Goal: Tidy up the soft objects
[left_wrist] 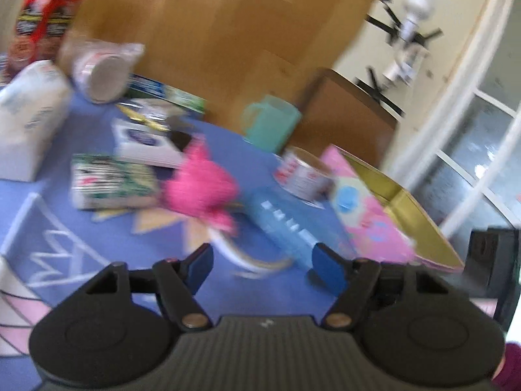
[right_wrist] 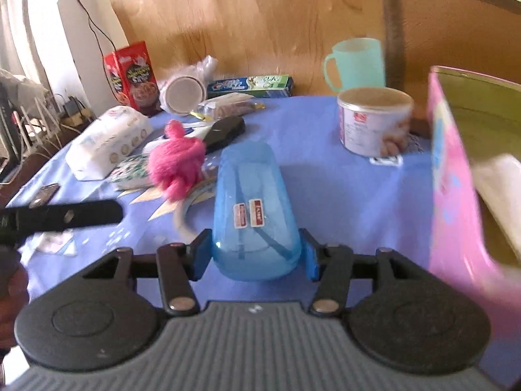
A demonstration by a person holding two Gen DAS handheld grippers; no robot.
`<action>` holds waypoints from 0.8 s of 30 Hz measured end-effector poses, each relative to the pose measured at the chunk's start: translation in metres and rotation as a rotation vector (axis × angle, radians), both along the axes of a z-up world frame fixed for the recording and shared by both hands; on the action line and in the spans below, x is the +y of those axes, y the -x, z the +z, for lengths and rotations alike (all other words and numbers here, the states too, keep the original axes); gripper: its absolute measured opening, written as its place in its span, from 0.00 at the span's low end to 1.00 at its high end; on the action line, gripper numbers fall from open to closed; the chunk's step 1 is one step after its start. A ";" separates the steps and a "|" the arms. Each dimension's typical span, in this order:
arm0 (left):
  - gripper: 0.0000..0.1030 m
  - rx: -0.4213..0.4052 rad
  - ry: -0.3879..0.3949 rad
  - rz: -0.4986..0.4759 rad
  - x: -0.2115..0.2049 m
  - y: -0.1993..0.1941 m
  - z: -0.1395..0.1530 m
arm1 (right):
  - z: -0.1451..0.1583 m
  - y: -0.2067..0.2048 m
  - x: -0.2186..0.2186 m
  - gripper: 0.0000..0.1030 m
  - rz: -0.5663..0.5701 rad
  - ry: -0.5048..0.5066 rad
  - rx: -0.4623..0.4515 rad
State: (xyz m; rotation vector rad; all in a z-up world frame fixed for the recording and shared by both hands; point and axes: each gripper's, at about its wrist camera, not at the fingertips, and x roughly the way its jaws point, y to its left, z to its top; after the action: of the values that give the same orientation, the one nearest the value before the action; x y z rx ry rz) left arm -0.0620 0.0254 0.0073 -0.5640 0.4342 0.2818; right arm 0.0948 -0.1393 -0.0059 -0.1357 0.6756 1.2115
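A pink fluffy soft item [left_wrist: 200, 185] lies on the blue tablecloth [left_wrist: 107, 234], also in the right wrist view [right_wrist: 176, 163]. A pink box with a gold inside [left_wrist: 384, 208] stands open at the right; in the right wrist view [right_wrist: 456, 176] something white lies in it. My left gripper [left_wrist: 260, 260] is open and empty, just short of the pink item. My right gripper [right_wrist: 255, 254] is open, its blue pads on either side of a blue transparent cup [right_wrist: 254, 211] lying on its side; contact is unclear. The left view is blurred.
A white tissue pack [right_wrist: 107, 140], green patterned pack [left_wrist: 110, 182], red cereal box [right_wrist: 133, 75], toothpaste box [right_wrist: 250, 86], black case [right_wrist: 224, 132], teal mug [right_wrist: 355, 63], tin can [right_wrist: 374, 123] and tape roll [right_wrist: 185, 215] crowd the table. A wooden chair [right_wrist: 456, 22] stands behind.
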 end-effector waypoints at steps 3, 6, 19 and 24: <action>0.85 0.060 0.042 -0.073 -0.015 -0.023 0.001 | -0.007 0.021 -0.021 0.56 0.027 -0.008 0.008; 0.84 0.148 0.129 -0.116 -0.022 -0.049 -0.012 | -0.013 0.037 -0.031 0.60 0.045 -0.011 -0.046; 0.58 0.063 -0.122 -0.305 -0.101 -0.140 0.067 | 0.023 0.000 -0.100 0.54 -0.211 -0.267 -0.272; 0.61 0.033 -0.228 -0.426 -0.157 -0.218 0.073 | 0.023 -0.052 -0.141 0.55 -0.433 -0.261 -0.292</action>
State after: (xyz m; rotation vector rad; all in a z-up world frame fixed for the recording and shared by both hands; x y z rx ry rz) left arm 0.1557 -0.1311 0.0806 -0.2342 0.5341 -0.0688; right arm 0.1467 -0.2801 0.0173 0.0511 0.2664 0.8294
